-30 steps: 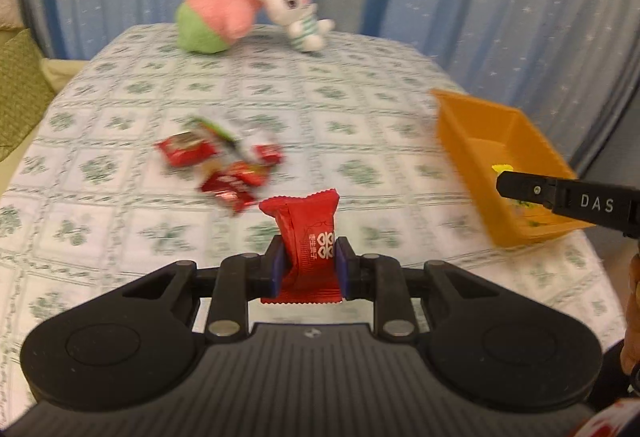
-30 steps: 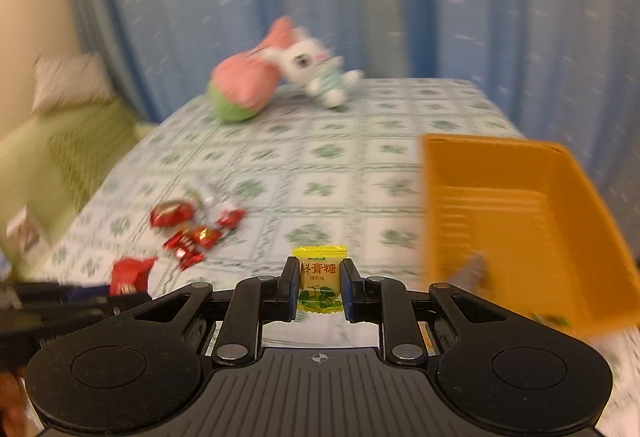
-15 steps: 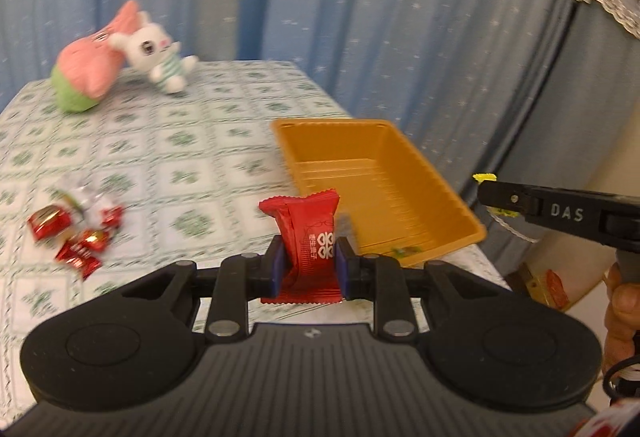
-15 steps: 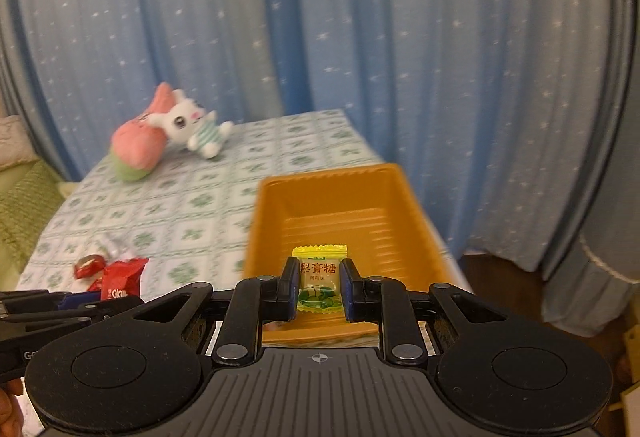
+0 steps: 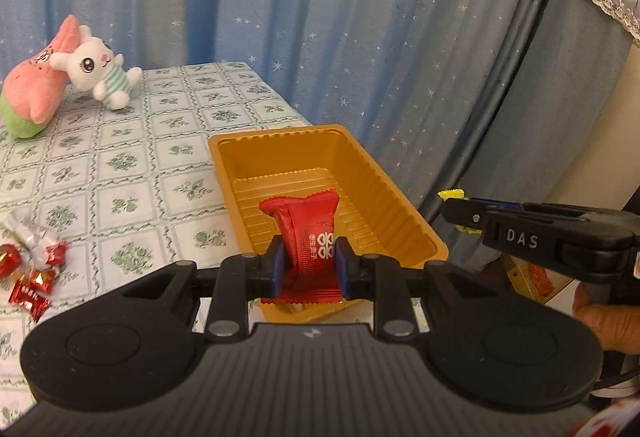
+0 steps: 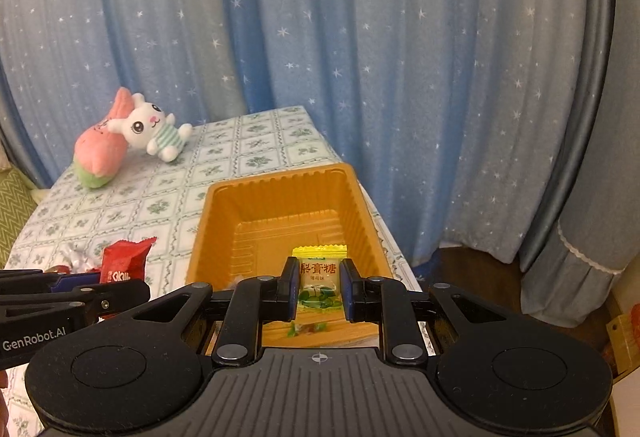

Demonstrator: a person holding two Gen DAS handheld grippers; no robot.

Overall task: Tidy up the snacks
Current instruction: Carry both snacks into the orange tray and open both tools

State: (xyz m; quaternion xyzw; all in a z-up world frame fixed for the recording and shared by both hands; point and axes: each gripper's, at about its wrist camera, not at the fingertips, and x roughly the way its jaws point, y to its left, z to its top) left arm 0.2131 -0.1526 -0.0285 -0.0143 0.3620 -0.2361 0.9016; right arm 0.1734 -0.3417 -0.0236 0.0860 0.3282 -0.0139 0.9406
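Observation:
My left gripper (image 5: 309, 265) is shut on a red snack packet (image 5: 308, 237) and holds it above the near end of the orange tray (image 5: 384, 173). My right gripper (image 6: 320, 283) is shut on a yellow candy packet (image 6: 320, 277) above the same tray (image 6: 216, 233), at its near edge. The right gripper shows in the left wrist view (image 5: 452, 207) to the right of the tray, and the left gripper with its red packet (image 6: 124, 263) shows at the left in the right wrist view. Several red and silver candies (image 5: 34, 269) lie on the tablecloth to the left.
Two plush toys, a pink one (image 5: 36, 93) and a white rabbit (image 5: 100, 73), lie at the far end of the table. Blue starred curtains (image 6: 360, 37) hang close behind and to the right. The table's right edge runs beside the tray.
Both grippers have swung right from the candy pile to the orange tray, each still holding its packet. The tray now sits directly ahead in both views.

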